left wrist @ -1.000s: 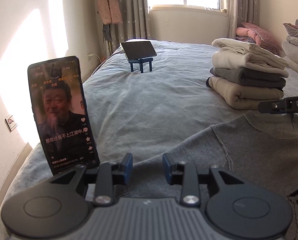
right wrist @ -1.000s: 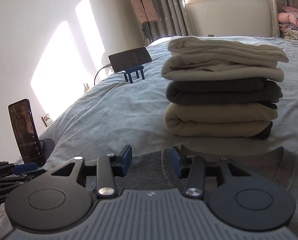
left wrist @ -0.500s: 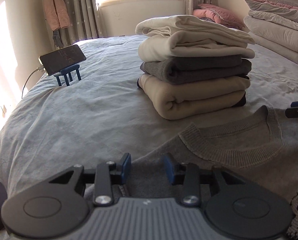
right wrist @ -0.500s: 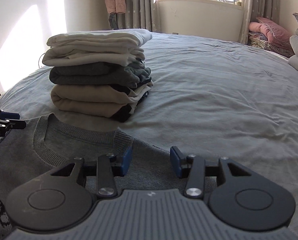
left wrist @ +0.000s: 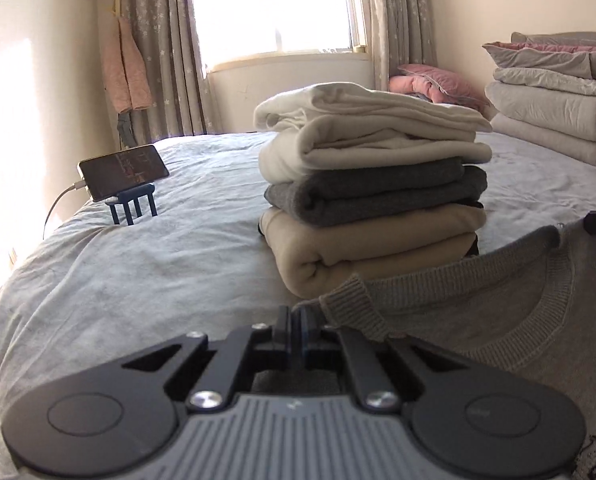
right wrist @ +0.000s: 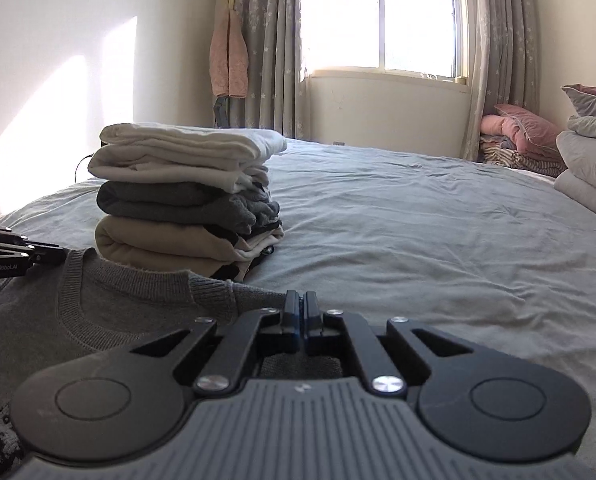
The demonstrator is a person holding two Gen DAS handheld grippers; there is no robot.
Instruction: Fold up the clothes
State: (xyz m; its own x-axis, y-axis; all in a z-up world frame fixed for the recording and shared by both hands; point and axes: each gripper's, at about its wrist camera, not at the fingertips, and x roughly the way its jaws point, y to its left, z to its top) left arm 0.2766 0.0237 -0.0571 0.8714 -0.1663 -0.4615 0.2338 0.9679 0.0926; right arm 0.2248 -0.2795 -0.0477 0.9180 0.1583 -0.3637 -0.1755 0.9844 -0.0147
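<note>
Fingers of left gripper (left wrist: 296,322) pressed together, pinching the shoulder edge of grey knit sweater (left wrist: 478,320) at one side of the ribbed collar. Fingers of right gripper (right wrist: 302,307) likewise closed, pinching the opposite shoulder edge of the same sweater (right wrist: 97,304).

Count: two grippers, one sweater laid flat on bed (right wrist: 418,240), one stack of folded clothes (left wrist: 372,200) just beyond the collar. Stack layers, top down: two cream pieces, one dark grey, one beige; black fabric showing at the bottom edge. One phone (left wrist: 123,171) on a small blue stand (left wrist: 133,206), cable attached, well apart from the stack toward the bed's left edge.

Open room: broad bare stretch of wrinkled grey-blue sheet to the right of the stack in right wrist view; folded quilts (left wrist: 554,112) piled at the far right.

Textures: sweater coarse rib-knit, round neckline, dark pattern low on the front. Stack soft, fleece-like, rounded folds.
</note>
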